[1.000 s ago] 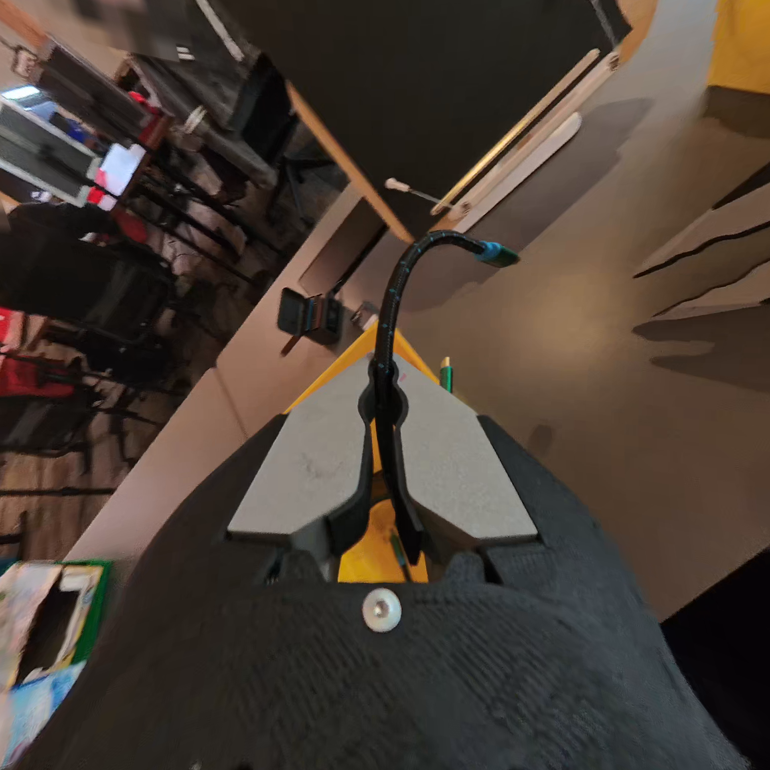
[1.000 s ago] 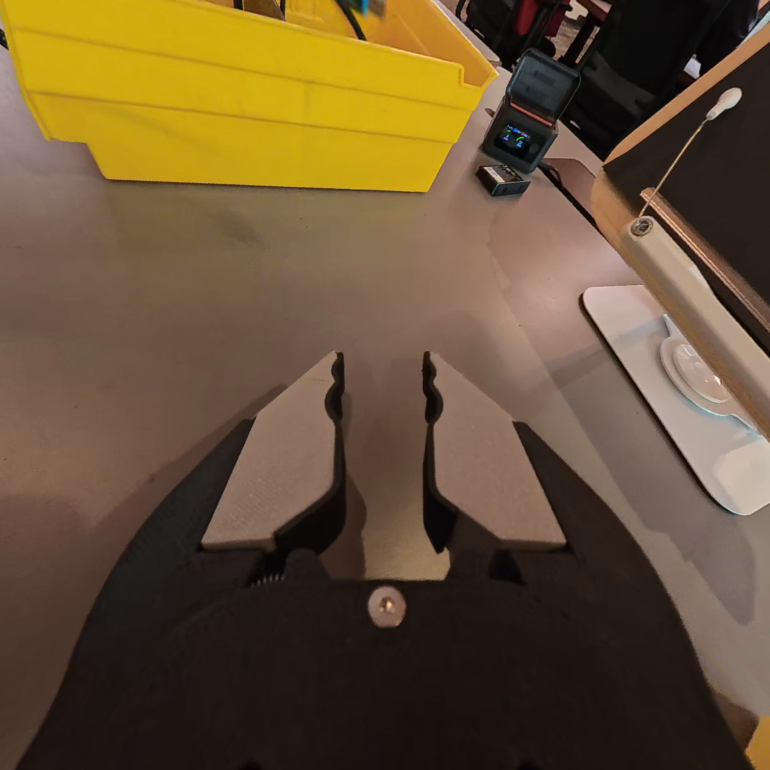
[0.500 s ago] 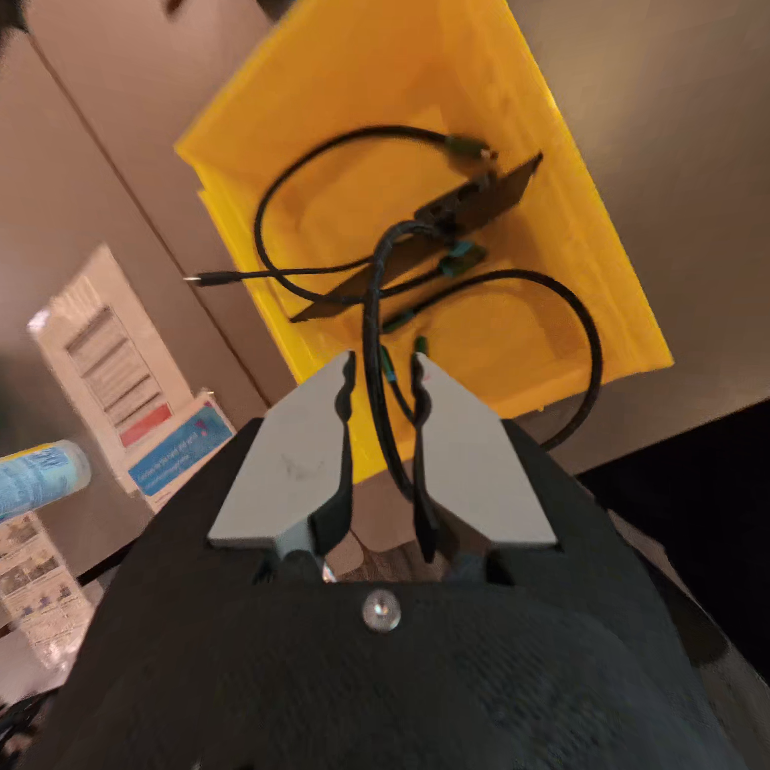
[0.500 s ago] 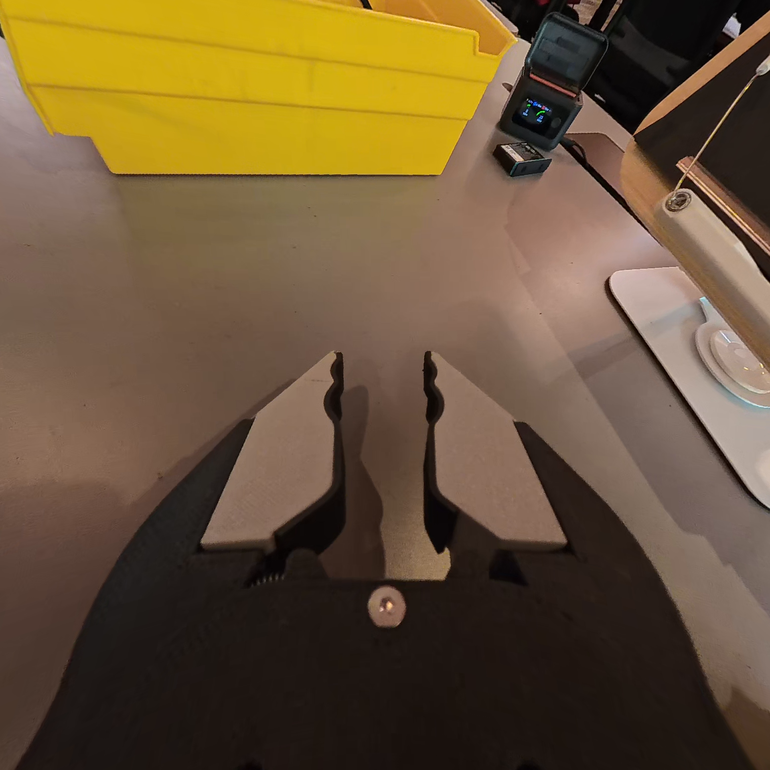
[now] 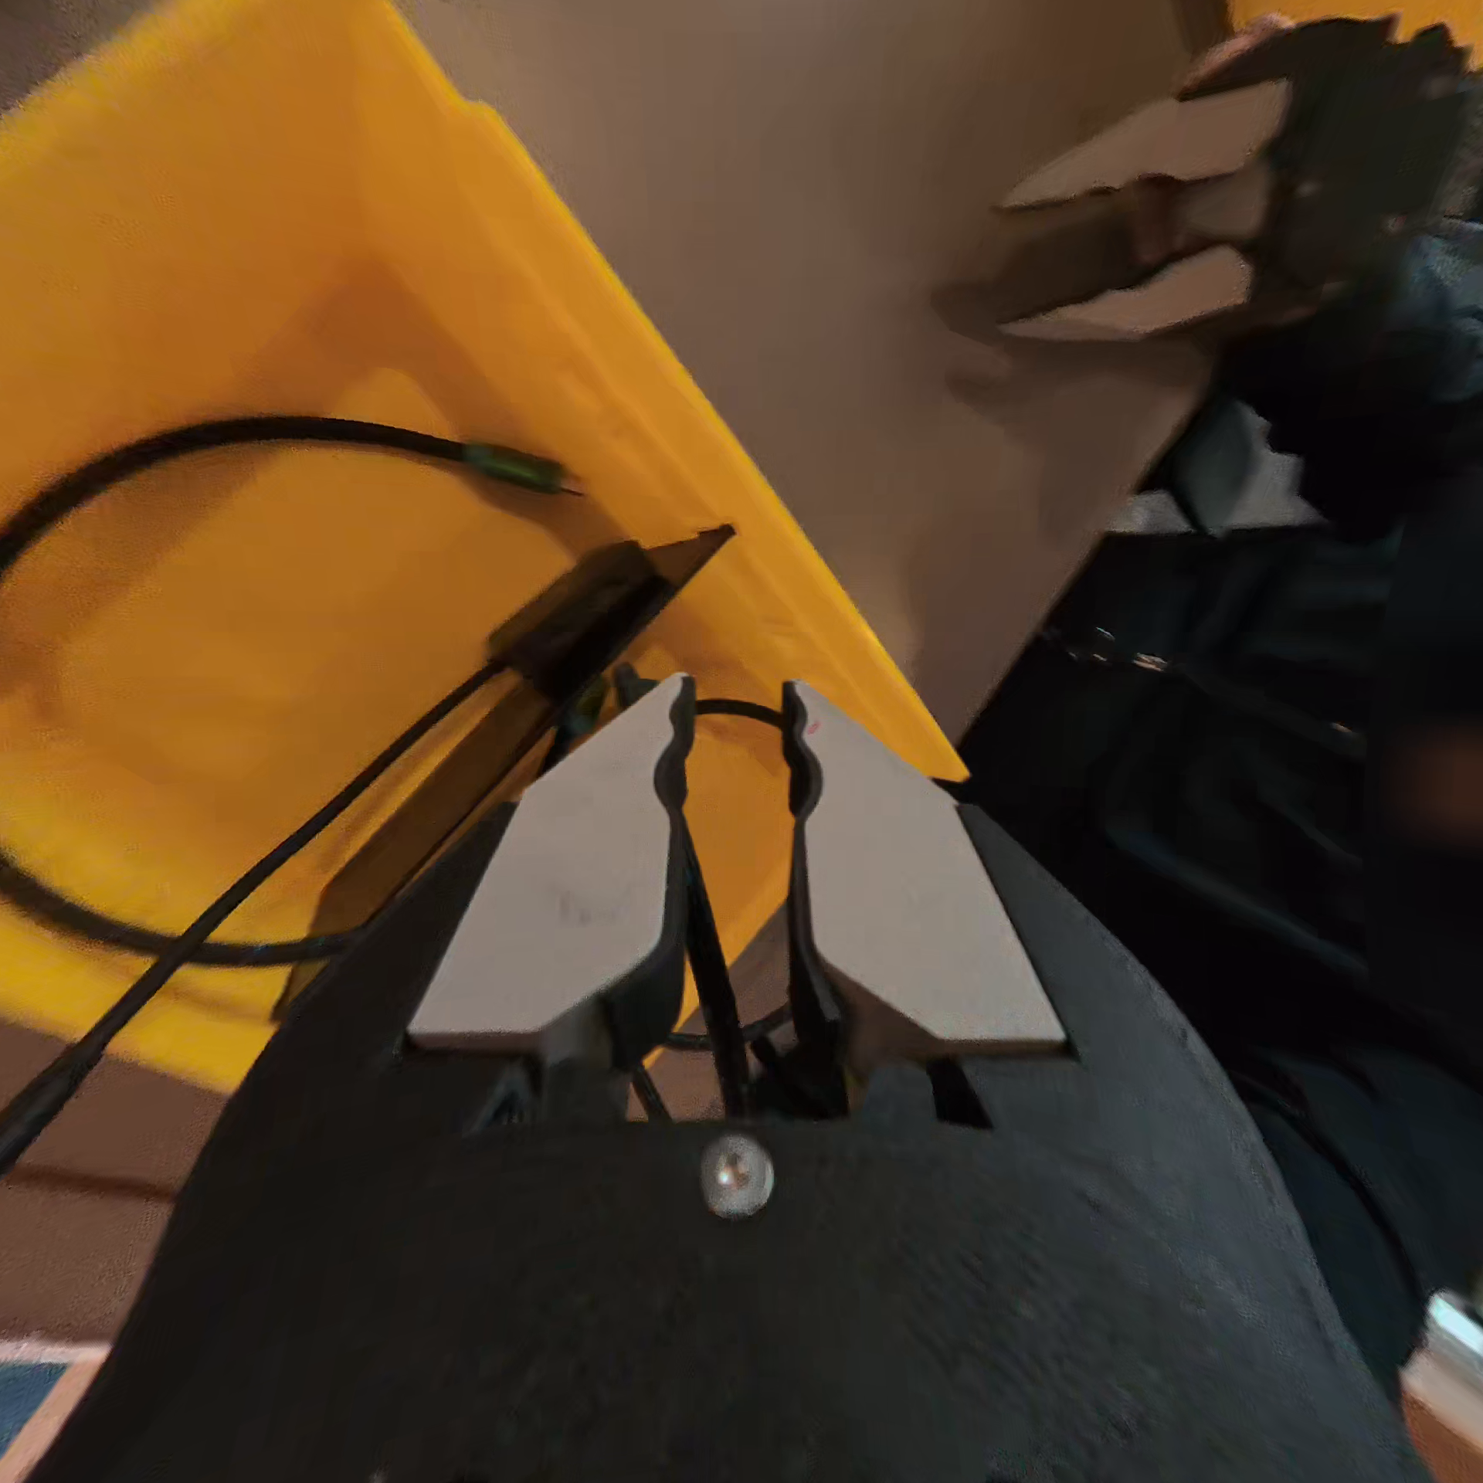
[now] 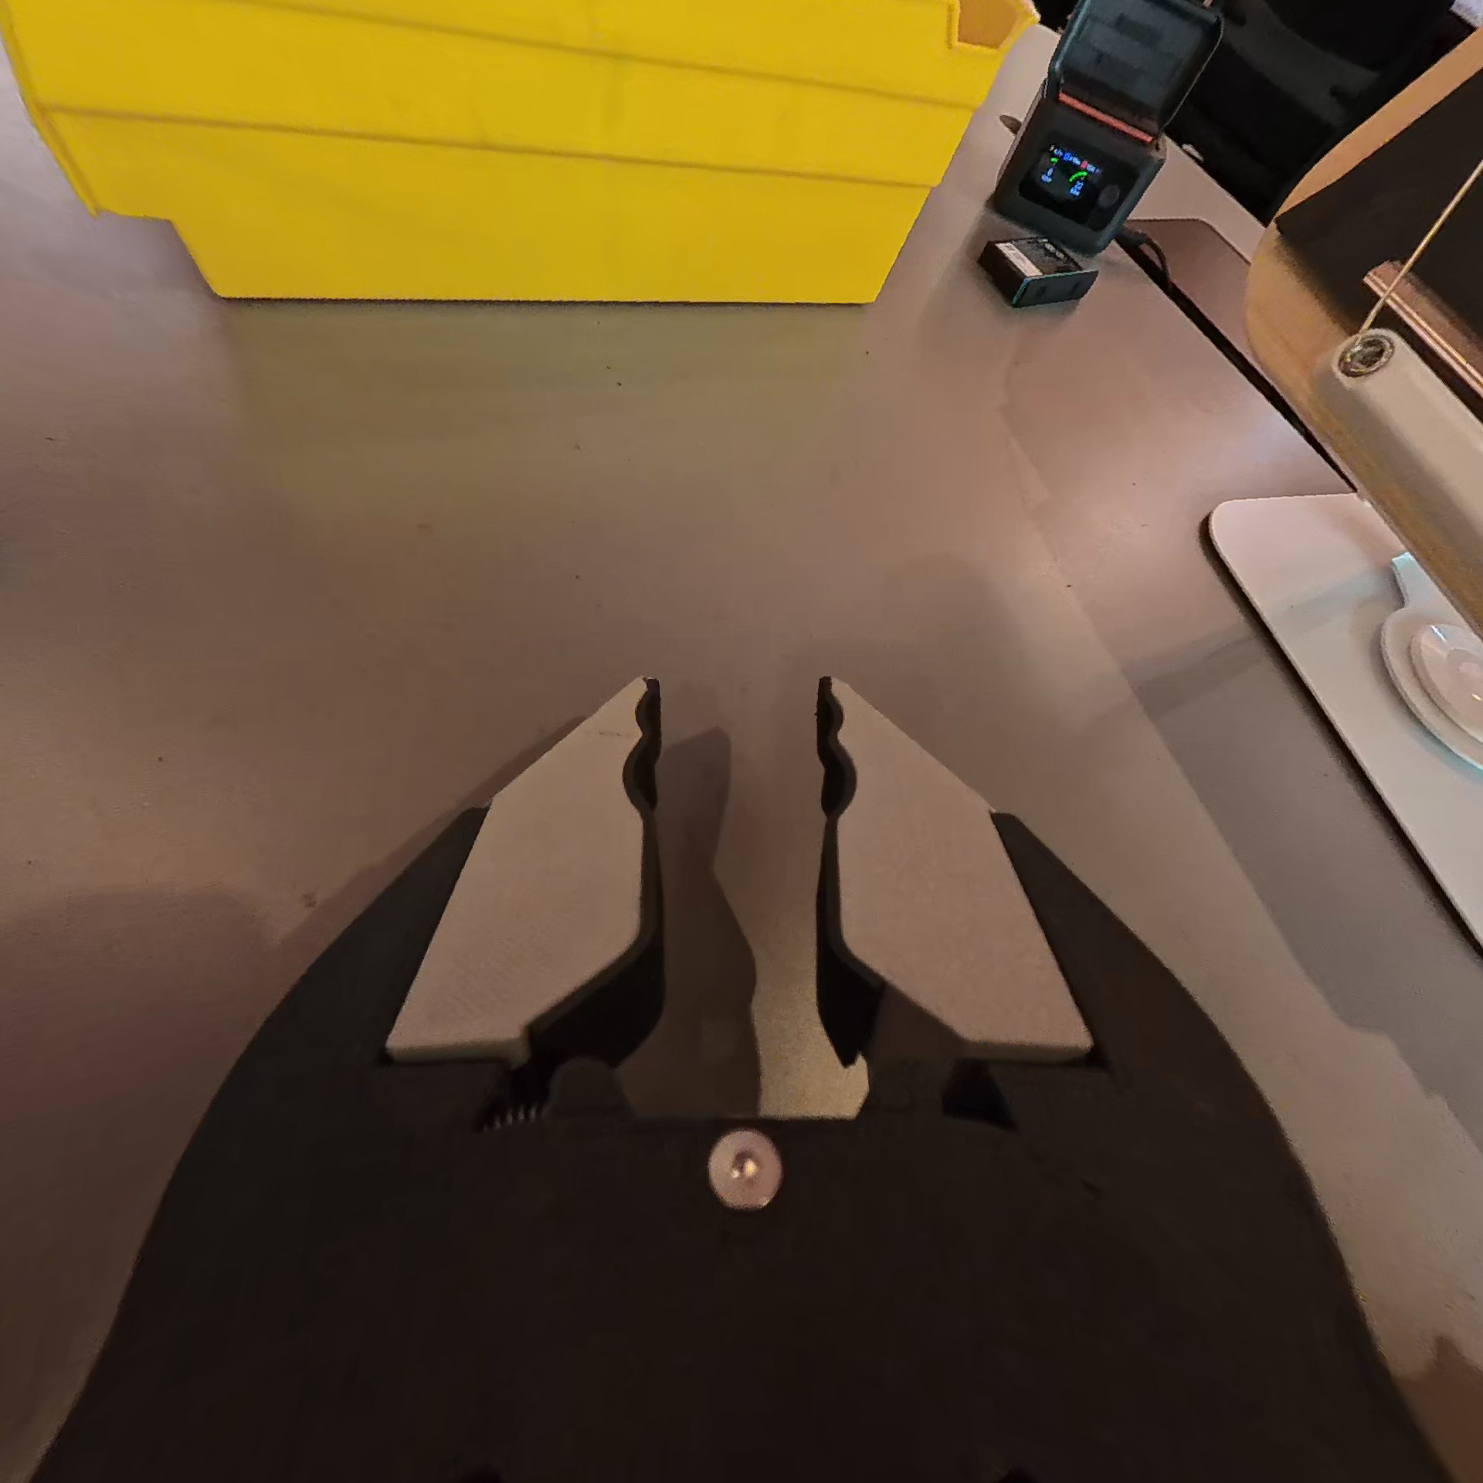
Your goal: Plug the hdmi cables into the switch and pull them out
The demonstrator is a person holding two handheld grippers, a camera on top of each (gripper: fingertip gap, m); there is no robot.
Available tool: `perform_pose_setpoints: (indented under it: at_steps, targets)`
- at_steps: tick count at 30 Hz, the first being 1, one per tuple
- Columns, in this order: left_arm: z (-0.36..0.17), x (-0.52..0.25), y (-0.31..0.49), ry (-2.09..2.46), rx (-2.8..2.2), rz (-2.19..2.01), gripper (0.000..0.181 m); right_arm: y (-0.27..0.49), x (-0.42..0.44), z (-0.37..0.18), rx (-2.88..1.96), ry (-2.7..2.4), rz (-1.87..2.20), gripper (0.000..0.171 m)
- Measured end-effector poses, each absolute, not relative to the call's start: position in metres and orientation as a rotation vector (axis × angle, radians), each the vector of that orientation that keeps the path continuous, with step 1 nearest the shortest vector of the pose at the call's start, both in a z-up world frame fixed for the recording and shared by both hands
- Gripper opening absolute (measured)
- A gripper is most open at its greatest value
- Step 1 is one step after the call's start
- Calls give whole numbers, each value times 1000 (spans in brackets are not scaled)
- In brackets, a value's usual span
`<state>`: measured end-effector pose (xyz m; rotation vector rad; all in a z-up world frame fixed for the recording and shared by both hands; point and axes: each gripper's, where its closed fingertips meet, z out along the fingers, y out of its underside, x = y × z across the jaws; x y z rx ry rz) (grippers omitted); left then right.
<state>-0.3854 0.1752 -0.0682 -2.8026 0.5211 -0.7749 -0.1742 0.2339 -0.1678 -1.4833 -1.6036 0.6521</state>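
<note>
In the left wrist view, my left gripper [image 5: 734, 694] hangs open over the yellow bin [image 5: 241, 241]. A black braided HDMI cable [image 5: 710, 947] runs loose between its jaws, close to the left finger. The black switch [image 5: 578, 618] lies in the bin just left of the fingertips, with a thin cable [image 5: 241, 883] leading off to the lower left. Another black cable with a green plug [image 5: 513, 469] loops across the bin floor. My right gripper [image 6: 738, 698] is open and empty, low over the grey table [image 6: 481, 522]. It faces the bin's side wall [image 6: 522, 160].
A small dark charger with a lit screen [image 6: 1079, 160] and a black battery [image 6: 1035, 269] sit right of the bin. A white stand base [image 6: 1324, 626] and a tilted dark board [image 6: 1364, 241] are at the right. The right gripper shows blurred in the left wrist view [image 5: 1011, 265]. Tip to tip, the grippers are about 25 cm apart. From the left gripper's tips to the black switch [image 5: 578, 618] is close to 8 cm.
My left gripper was shut on the cable and held it up. It has opened and swung down over the bin, so the cable is loose. The right gripper has crept toward the bin.
</note>
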Motion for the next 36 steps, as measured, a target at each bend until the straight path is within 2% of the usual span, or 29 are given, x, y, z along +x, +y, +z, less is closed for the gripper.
perform_pose_setpoints:
  at_steps: [3,5,8,13,19,22,25,26,27,31,36]
  targets:
    - [-56,-386,202,461,-2681,-852,23,228,-175,-169,-1477,-1621,660,37]
    - [-49,-418,244,281,-2589,-626,31,222,-176,-169,-1464,-1639,667,37]
    - [-65,-458,271,214,-2574,-273,28,217,-178,-168,-1438,-1654,661,37]
    - [-127,-529,257,578,-2740,679,48,217,-177,-167,-1438,-1655,663,37]
    - [-152,-553,258,836,-2583,1162,65,216,-177,-165,-1433,-1647,670,36]
    - [-156,-569,258,900,-2499,1337,62,218,-176,-165,-1439,-1639,672,36]
    - [-149,-579,263,986,-2355,1563,43,218,-175,-165,-1447,-1635,681,36]
    - [-146,-581,264,994,-2313,1619,30,219,-175,-165,-1447,-1634,681,36]
    - [-146,-582,263,1008,-2310,1642,7,219,-175,-165,-1445,-1634,679,36]
    - [-135,-582,262,908,-2303,1610,5,218,-175,-163,-1438,-1633,675,35]
    - [-62,-565,264,718,-2176,1487,4,217,-175,-163,-1434,-1639,677,35]
